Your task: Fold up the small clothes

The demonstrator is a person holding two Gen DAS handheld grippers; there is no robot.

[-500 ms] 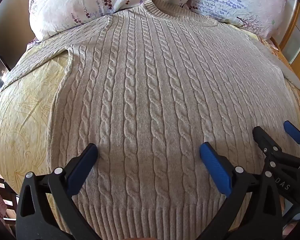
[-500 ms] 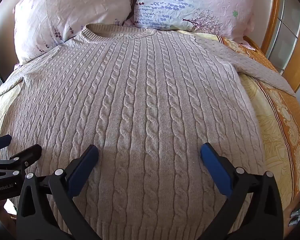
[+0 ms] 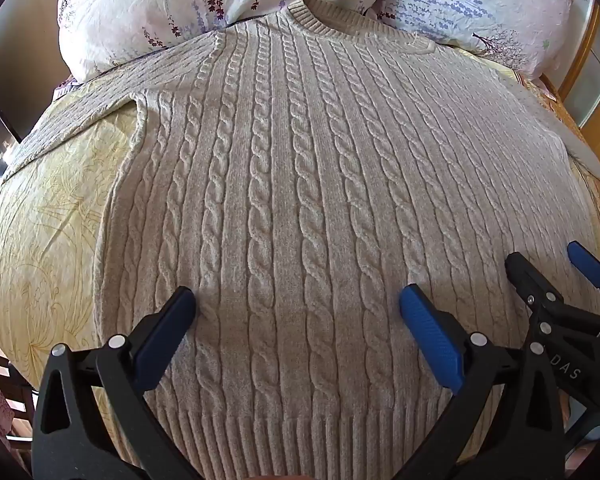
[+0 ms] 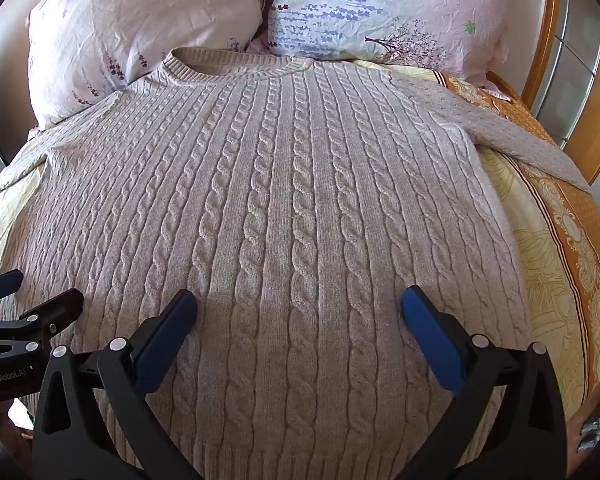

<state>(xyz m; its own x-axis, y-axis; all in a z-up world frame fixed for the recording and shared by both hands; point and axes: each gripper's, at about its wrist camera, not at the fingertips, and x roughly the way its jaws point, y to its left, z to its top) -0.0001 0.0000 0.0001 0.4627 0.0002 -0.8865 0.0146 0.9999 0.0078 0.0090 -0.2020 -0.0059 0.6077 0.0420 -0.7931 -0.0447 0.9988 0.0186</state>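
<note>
We see a beige cable-knit sweater (image 3: 300, 208) spread flat, front up, on a bed (image 3: 48, 240) covered in a pale yellow patterned sheet. Its round ribbed collar lies at the far end, just against two floral pillows (image 4: 140, 32), and its ribbed hem is nearest us. Vertical rope-like cables run from collar to hem, with plain knit bands between them. One sleeve stretches out to the left across the sheet; the other runs out to the right over the orange border of the bedding (image 4: 560, 220), toward a wooden frame (image 4: 548, 40). The knit looks smooth, with only a small pucker where the left sleeve joins the body.

Our left gripper (image 3: 298, 312) hangs over the lower part of the sweater with its jaws spread wide and nothing between them but the knit below; the blue pads (image 3: 428, 336) grip nothing. Our right gripper (image 4: 300, 312) is just beside it, over the same lower part, equally wide apart and empty. Whether the tips touch the wool we cannot tell.
</note>
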